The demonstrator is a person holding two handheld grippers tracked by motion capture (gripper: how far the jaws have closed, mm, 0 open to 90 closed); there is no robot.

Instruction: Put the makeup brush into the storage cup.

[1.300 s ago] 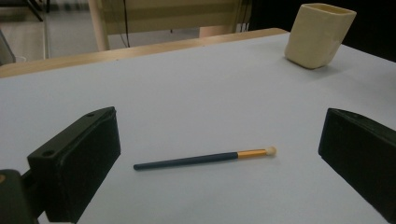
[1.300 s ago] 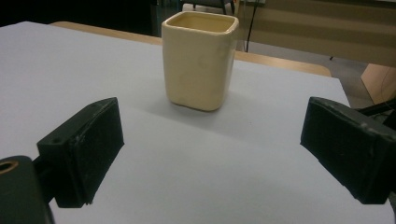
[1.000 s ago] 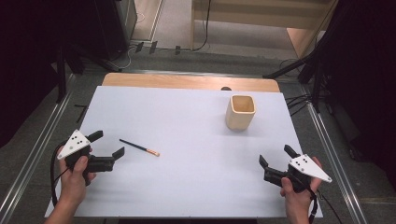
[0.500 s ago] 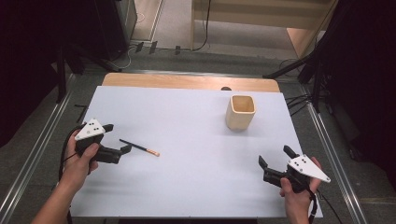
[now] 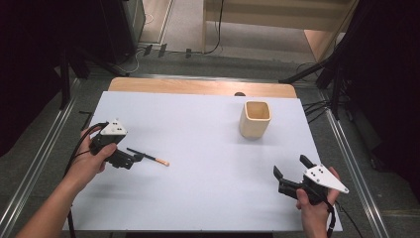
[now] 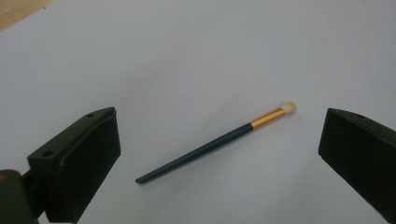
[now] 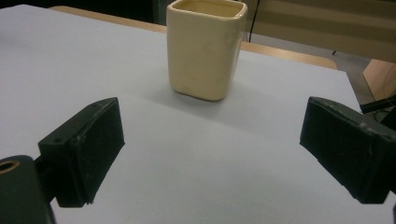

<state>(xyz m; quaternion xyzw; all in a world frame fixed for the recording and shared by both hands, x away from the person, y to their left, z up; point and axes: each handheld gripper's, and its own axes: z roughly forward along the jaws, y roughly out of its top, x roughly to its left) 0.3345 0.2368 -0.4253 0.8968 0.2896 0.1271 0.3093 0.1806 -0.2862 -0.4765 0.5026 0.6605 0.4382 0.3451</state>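
Note:
A thin make-up brush (image 5: 148,157) with a dark handle, gold ferrule and pale tip lies on the white table (image 5: 208,198) at the left. My left gripper (image 5: 134,158) hangs open right at the brush's handle end. In the left gripper view the brush (image 6: 215,142) lies flat between the wide-apart jaws of the left gripper (image 6: 219,135), touching neither. A cream square cup (image 5: 255,120) stands upright at the back right. My right gripper (image 5: 291,167) rests open near the front right, pointing at the cup (image 7: 205,51); nothing sits between the pads of the right gripper (image 7: 215,135).
A strip of bare wood (image 5: 198,87) runs along the table's far edge. Metal rails (image 5: 44,148) flank the table on both sides. Cables (image 5: 317,106) lie on the floor behind the right corner.
My left gripper has moved forward and right, from the front left edge to the brush, tilting down over its handle end. The right gripper, brush and cup stayed put.

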